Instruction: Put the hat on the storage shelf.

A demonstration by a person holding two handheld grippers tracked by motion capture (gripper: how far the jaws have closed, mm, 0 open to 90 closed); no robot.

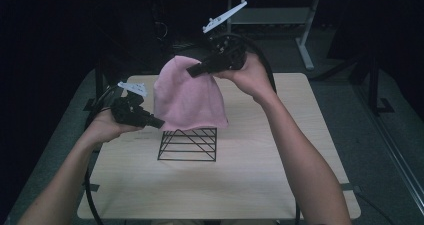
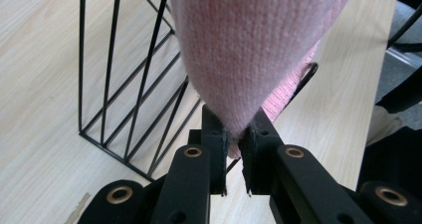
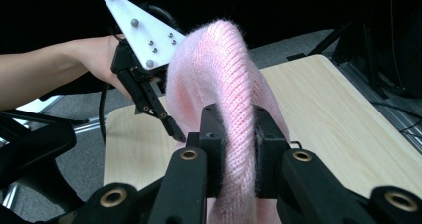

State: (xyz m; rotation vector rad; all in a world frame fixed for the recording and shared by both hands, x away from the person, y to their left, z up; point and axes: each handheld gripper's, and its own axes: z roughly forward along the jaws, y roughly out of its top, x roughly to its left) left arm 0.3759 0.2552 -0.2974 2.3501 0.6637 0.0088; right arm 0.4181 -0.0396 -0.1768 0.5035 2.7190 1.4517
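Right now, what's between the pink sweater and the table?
A black wire rack stands on the table under the hanging pink sweater, seen in the high view.

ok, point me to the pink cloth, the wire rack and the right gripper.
pink cloth (image 1: 187, 97): high view, middle of the hanging knit.
wire rack (image 1: 188, 145): high view, front wires below the cloth.
right gripper (image 1: 192, 71): high view, jaw tips clamped on the cloth's top.

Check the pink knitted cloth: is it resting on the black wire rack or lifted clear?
Lifted, mostly. The pink knitted cloth hangs between the right gripper above and the left gripper below; whether its hem touches the black wire rack: cannot tell.
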